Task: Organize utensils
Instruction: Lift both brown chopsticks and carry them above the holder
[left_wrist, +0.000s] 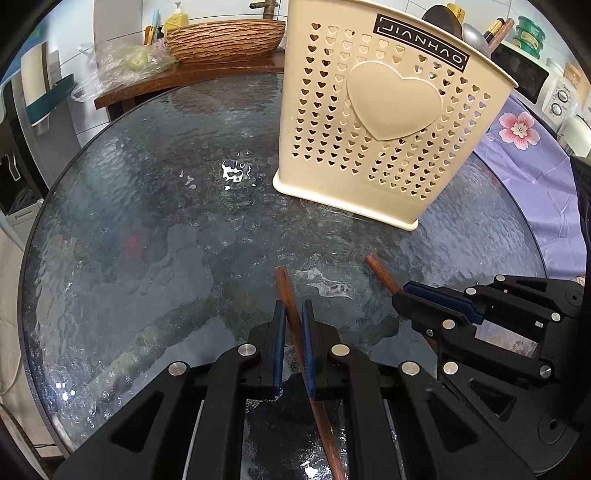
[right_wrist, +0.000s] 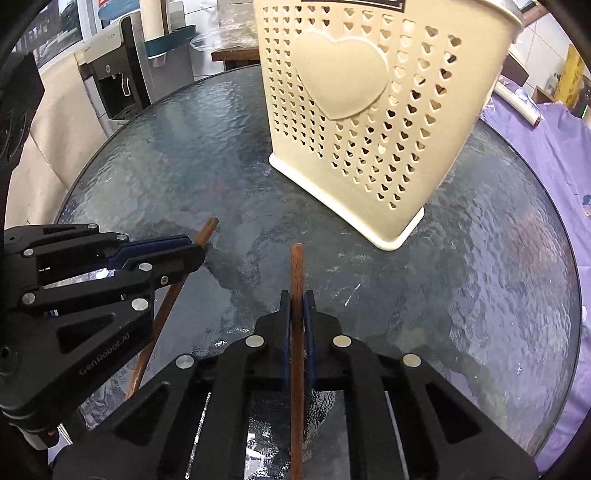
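Two brown wooden chopsticks lie over a round textured glass table (left_wrist: 147, 203). My left gripper (left_wrist: 293, 308) is shut on one chopstick (left_wrist: 285, 284), whose end sticks out past the blue pads. The right wrist view shows the same left gripper (right_wrist: 194, 247) at the left, clamped on its chopstick (right_wrist: 207, 230). My right gripper (right_wrist: 296, 299) is shut on the second chopstick (right_wrist: 296, 266), which points straight ahead. In the left wrist view, the right gripper (left_wrist: 400, 291) and its chopstick (left_wrist: 380, 271) are at the right. A beige utensil holder (left_wrist: 369, 122) (right_wrist: 362, 110) with heart-shaped holes stands upright just beyond both grippers.
A wooden bowl (left_wrist: 225, 38) and a plastic bag (left_wrist: 122, 62) sit on a wooden counter behind the table. A purple floral cloth (left_wrist: 535, 166) and a white oven (left_wrist: 524, 74) are at the right. A water dispenser (right_wrist: 110, 81) stands at the far left.
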